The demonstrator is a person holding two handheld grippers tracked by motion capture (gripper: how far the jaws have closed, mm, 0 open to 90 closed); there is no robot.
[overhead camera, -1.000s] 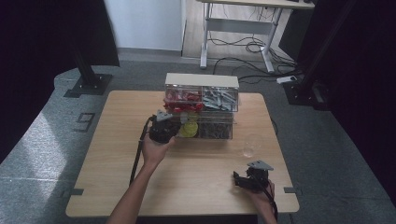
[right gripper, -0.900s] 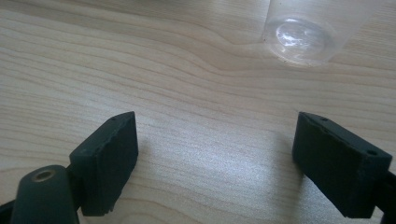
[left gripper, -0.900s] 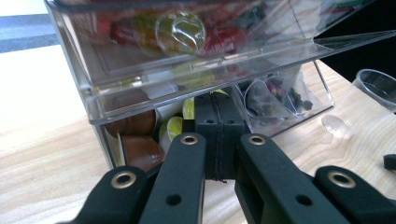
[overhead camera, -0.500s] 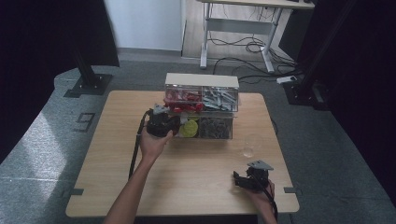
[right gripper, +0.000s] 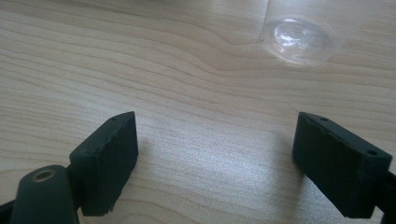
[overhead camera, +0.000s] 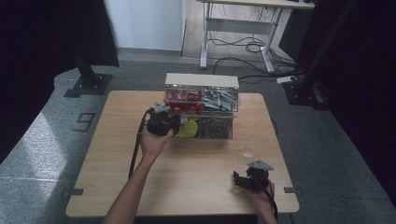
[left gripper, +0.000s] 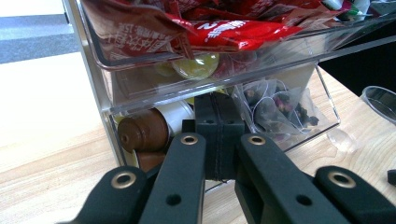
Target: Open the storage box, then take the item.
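The left gripper (overhead camera: 163, 122), jaws pressed together, has edged closer to the clear lower drawer (left gripper: 280, 116) of capsules and tea sachets in the organizer (overhead camera: 201, 106) at mid-table; a level push should shut it squarely. The right gripper (overhead camera: 250, 178) rests jaws apart near a plastic cup (right gripper: 299, 39) on the wooden table (overhead camera: 102, 163), grey floor around.

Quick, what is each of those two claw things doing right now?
Left gripper: shut, empty, at the clear drawer organizer.
Right gripper: open, empty, over the table.
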